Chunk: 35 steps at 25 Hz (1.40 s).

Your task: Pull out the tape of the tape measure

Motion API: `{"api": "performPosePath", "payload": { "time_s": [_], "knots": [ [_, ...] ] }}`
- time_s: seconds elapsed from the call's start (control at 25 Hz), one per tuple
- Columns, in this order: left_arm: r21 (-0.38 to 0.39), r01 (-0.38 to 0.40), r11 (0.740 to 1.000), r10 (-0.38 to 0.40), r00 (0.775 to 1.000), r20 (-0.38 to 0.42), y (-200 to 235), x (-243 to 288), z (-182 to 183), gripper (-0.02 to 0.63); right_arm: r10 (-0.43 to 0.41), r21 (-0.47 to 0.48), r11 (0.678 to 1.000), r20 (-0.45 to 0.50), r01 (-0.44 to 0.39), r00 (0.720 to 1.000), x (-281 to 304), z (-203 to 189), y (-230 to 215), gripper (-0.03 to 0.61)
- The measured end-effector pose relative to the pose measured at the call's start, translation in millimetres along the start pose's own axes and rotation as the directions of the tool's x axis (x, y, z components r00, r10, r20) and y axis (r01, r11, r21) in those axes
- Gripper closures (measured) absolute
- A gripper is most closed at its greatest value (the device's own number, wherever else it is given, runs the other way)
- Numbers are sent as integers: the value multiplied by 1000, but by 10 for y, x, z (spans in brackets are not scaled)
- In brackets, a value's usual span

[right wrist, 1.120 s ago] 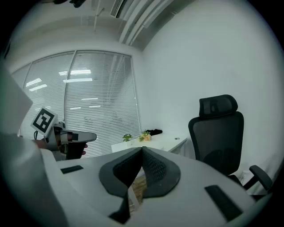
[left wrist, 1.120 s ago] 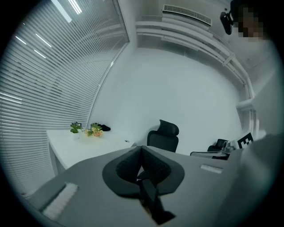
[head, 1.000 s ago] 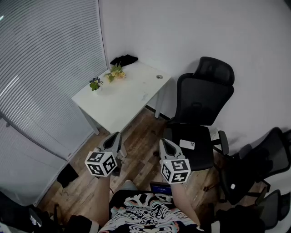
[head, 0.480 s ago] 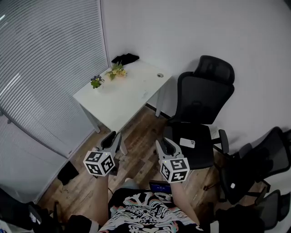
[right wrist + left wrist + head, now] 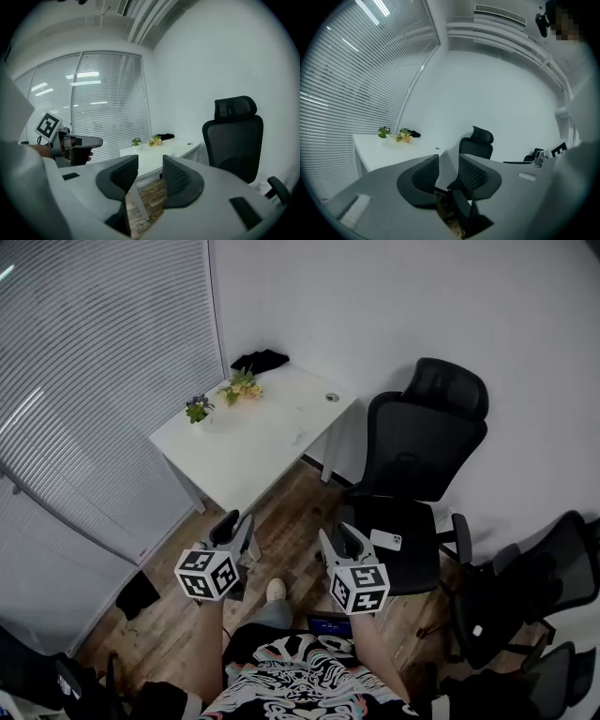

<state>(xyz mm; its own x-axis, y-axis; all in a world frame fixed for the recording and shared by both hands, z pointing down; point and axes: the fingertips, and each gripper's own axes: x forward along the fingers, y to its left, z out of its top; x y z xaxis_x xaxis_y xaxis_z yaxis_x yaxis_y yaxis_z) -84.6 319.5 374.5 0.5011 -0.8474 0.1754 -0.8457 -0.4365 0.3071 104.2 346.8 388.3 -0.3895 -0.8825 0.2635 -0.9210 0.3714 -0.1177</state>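
A person stands in an office holding a grey two-jaw tool in each hand, both pointing ahead and slightly downward above a wood-plank floor (image 5: 295,512). The left tool (image 5: 236,521) has its jaws wide apart and the right tool (image 5: 337,535) has them moderately apart. Both have just been opening, and nothing sits between either pair.

No tape measure can be made out in any view, so its direction and long axis cannot be told. Ahead of the tools, and well apart from them, stands a white rectangular bench (image 5: 272,451) with one corner turned towards them. The left tool is the nearer to it. At the bench's far end are small flower sprigs (image 5: 240,388) and a dark bundled item (image 5: 258,361).

Ahead and to the right of the right tool stands a black mesh office chair (image 5: 422,442). A small flat white object (image 5: 385,538) lies on its seat.
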Motion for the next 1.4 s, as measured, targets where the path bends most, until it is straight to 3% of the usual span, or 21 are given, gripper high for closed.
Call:
{"api": "performPosePath", "payload": {
  "time_s": [0.36, 0.76, 0.88, 1.16, 1.4],
  "knots": [
    [-31, -20, 999, 19, 999, -30, 357, 764, -64, 486, -7, 29, 1000, -52, 9, 999, 640, -82, -475, 413],
    [21, 8, 1000, -5, 992, -124, 1050, 2123, 177, 500, -23, 54, 998, -144, 31, 989, 2006, 83, -1066, 400],
    [-4, 16, 1000, -16, 989, -145, 1296, 2494, 213, 500, -34, 67, 997, -167, 46, 985, 2411, 106, -1231, 394],
    [-28, 20, 999, -25, 977, -213, 1847, 3212, 197, 499, -46, 26, 998, -237, 54, 970, 3306, 95, -1440, 379],
    [-46, 27, 999, -37, 970, -240, 2142, 3593, 146, 500, -51, 28, 998, -288, 62, 956, 3721, 23, -1516, 370]
  ]
}}
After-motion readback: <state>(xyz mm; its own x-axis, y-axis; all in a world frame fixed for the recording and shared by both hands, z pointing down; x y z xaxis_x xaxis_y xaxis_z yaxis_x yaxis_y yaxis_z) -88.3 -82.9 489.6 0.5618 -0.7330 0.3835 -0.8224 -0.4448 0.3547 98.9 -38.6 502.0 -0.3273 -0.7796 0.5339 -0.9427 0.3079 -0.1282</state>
